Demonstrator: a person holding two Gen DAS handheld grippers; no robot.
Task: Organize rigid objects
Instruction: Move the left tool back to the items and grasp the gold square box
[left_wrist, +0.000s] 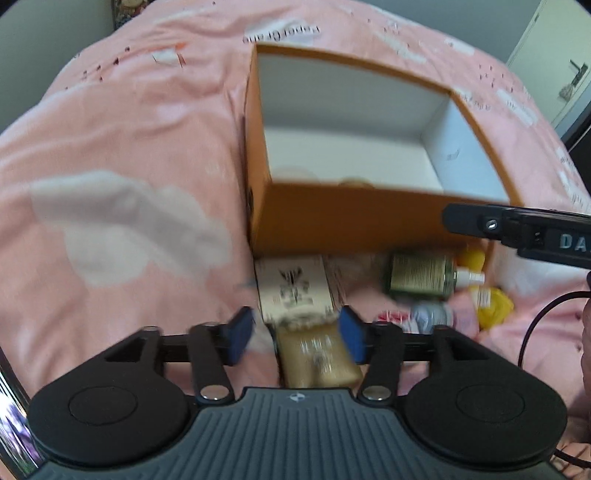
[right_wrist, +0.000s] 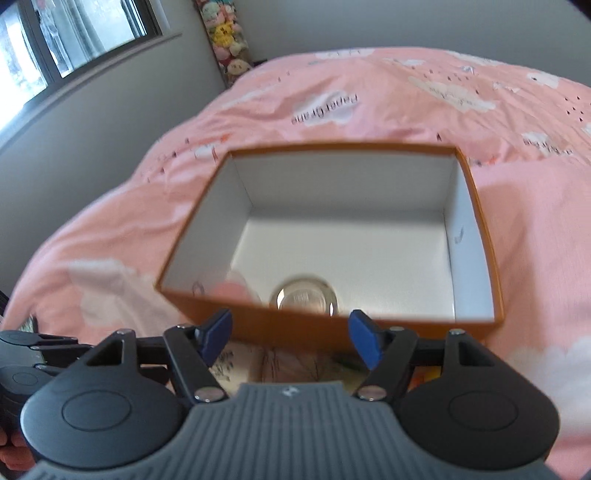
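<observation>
One beige carton (left_wrist: 291, 291) lay lengthwise just ahead of the spread, empty left hand-held gripper (left_wrist: 297, 338); the right hand-held gripper (right_wrist: 291, 339), also spread, hung over the orange box (right_wrist: 332, 328).

The left tongs (left_wrist: 296, 334) are showing blue pads on black arms; silver screws are shining; a grey ribbed body is sitting behind.

An open orange cardboard box (right_wrist: 332, 328) is sitting in the middle of the pink cloud-print bed cover (left_wrist: 122, 155). A round clear glass jar (right_wrist: 303, 297) is lying inside it, against its near wall. Just before the box, a flat cream printed carton (left_wrist: 291, 288) is lying to the left, and a green labelled bottle (left_wrist: 419, 275) to the right.
</observation>
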